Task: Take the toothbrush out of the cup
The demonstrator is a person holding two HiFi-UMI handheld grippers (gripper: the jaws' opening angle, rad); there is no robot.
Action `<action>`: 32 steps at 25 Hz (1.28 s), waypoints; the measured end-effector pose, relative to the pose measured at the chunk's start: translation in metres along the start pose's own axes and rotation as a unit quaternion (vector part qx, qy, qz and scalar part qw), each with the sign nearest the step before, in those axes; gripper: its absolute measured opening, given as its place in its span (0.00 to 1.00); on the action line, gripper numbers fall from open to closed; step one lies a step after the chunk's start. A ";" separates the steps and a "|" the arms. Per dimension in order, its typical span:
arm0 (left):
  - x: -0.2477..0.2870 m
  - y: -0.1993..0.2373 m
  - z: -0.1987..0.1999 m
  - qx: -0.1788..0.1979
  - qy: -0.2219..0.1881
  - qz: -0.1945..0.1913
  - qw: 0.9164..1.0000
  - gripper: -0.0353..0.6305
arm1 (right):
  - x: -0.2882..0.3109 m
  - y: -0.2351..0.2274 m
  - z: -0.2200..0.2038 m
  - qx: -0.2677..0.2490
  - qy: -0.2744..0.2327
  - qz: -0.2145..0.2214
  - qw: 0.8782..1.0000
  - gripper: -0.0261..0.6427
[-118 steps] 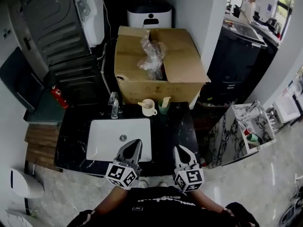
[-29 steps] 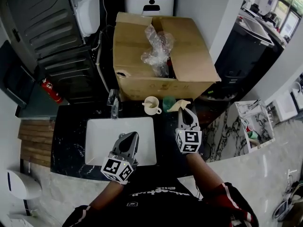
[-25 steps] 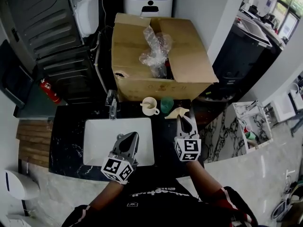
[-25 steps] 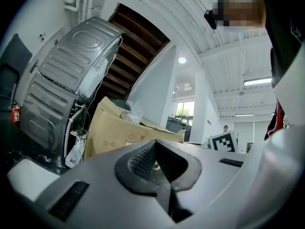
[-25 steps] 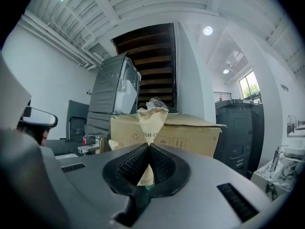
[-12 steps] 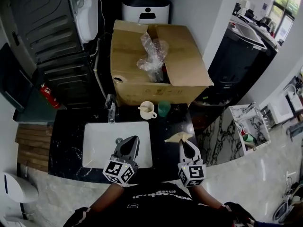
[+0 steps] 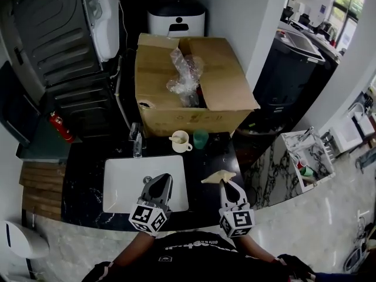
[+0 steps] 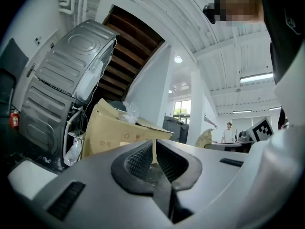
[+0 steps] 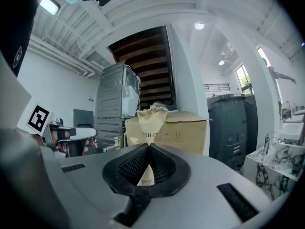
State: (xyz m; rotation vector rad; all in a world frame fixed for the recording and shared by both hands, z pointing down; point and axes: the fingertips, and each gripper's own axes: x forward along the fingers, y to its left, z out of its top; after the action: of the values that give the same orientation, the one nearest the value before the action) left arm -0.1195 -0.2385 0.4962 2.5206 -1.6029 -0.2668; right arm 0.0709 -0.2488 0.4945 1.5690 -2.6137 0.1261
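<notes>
Right gripper: jaws pinched on the toothbrush, low on its tan paper sleeve.
Left gripper: jaws together, nothing between them, at the near edge of the sink.
Where it is: out of the green cup and well apart from it, held over the black counter.
Handling: it looks light. The sleeve seems soft and could crumple or slide, so I'd grip the stiff handle inside, not the flared top.

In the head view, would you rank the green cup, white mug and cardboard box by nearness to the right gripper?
1. green cup, on the counter's back edge.
2. white mug, left of it.
3. cardboard box, behind the counter.
</notes>
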 end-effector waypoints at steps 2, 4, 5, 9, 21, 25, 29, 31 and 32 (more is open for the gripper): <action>0.000 -0.002 0.001 -0.001 -0.003 -0.004 1.000 0.08 | -0.003 0.000 0.000 0.001 0.001 -0.001 1.000 0.09; 0.001 -0.006 0.001 -0.002 -0.005 -0.009 1.000 0.11 | -0.005 -0.002 0.000 0.003 0.001 -0.004 1.000 0.10; 0.002 -0.007 0.001 -0.003 -0.005 -0.012 1.000 0.17 | -0.006 -0.002 0.000 0.004 0.001 -0.005 1.000 0.09; 0.002 -0.011 0.000 0.000 -0.007 -0.016 1.000 0.24 | -0.010 -0.004 0.000 0.005 -0.002 -0.009 1.000 0.09; 0.018 -0.002 -0.008 0.007 -0.004 0.001 1.000 0.31 | -0.019 -0.009 0.003 0.006 -0.004 -0.009 1.000 0.09; 0.039 0.012 -0.021 0.021 0.009 0.008 1.000 0.31 | -0.024 -0.012 -0.004 0.014 0.011 -0.010 1.000 0.09; 0.071 0.031 -0.037 0.031 0.026 0.014 0.999 0.31 | -0.026 -0.016 -0.005 0.016 0.012 -0.014 1.000 0.09; 0.092 0.042 -0.053 0.029 0.044 0.017 0.998 0.31 | -0.028 -0.017 -0.004 0.016 0.010 -0.015 1.000 0.09; 0.102 0.048 -0.062 0.026 0.054 0.021 0.998 0.31 | -0.028 -0.019 -0.004 0.015 0.007 -0.017 1.000 0.09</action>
State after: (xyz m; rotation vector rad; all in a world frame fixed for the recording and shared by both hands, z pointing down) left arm -0.1056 -0.3498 0.5591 2.4889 -1.6399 -0.0818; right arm 0.1005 -0.2324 0.4954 1.6143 -2.5855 0.1736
